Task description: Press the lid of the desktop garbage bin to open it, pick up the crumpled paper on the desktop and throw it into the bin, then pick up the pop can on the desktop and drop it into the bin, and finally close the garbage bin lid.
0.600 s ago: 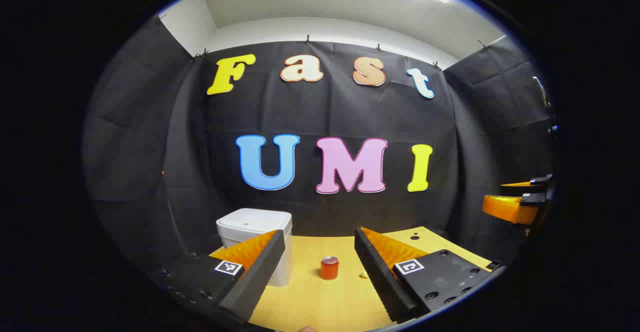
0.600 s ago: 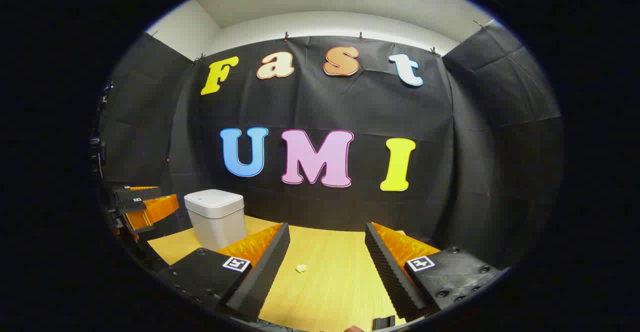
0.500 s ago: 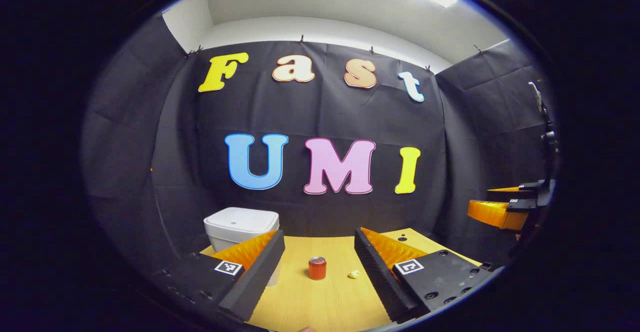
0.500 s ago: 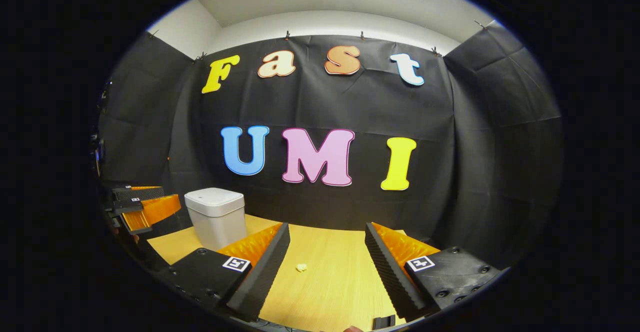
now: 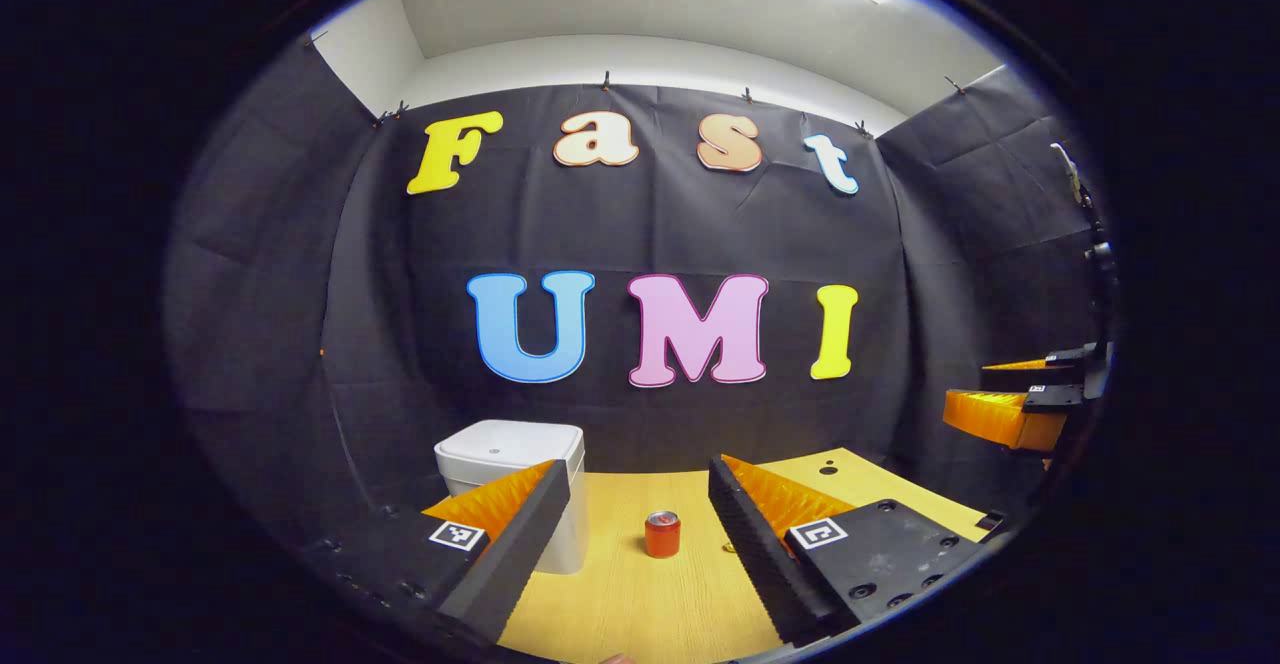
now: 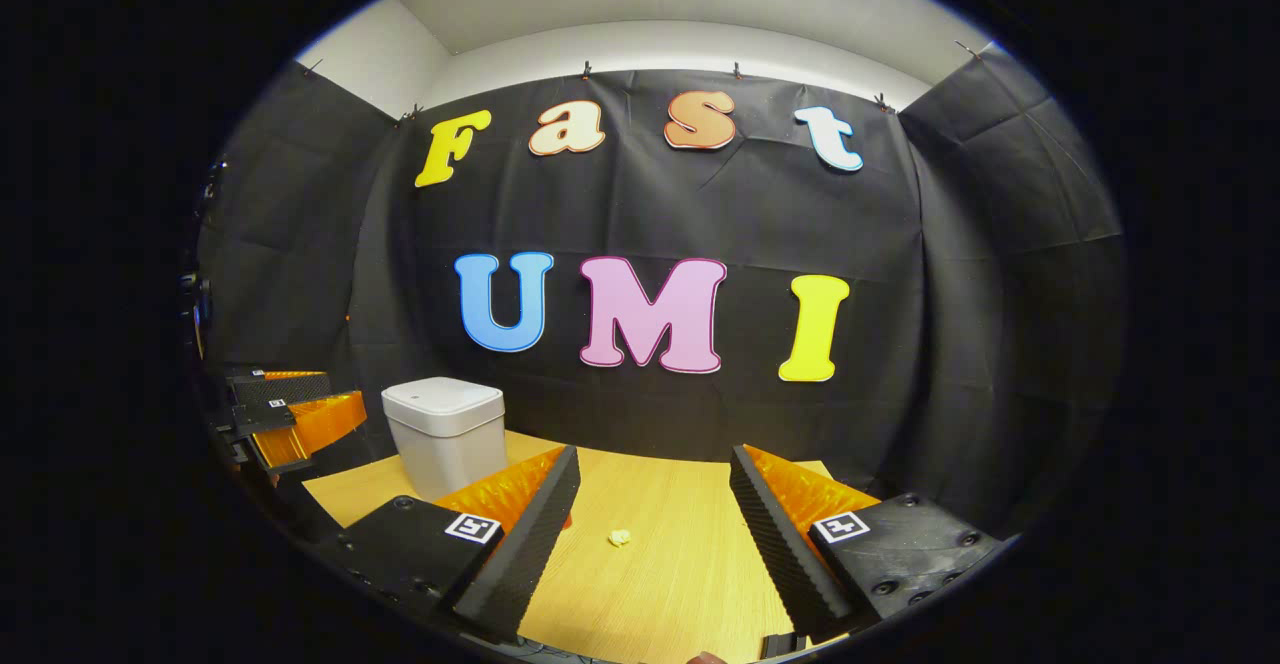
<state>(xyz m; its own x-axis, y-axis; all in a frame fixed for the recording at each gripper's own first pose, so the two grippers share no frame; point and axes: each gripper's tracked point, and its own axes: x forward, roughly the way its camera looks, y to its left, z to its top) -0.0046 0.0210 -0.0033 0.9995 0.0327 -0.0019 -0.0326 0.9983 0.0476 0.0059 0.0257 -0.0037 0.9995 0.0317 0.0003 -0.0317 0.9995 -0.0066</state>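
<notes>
Ahead-left of your left tongs (image 5: 630,544), the bin (image 5: 510,449) is sitting lid-down on the table (image 5: 640,614), closer to them than to your right tongs (image 6: 650,534). Both are hanging spread, holding nothing. You are likely pressing with the left.

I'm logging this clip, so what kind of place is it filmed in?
Probably a small recording booth, not a home: black cloth walls enclose a light wooden tabletop holding a white lidded plastic bin, a small red pop can and a crumpled paper scrap.
</notes>
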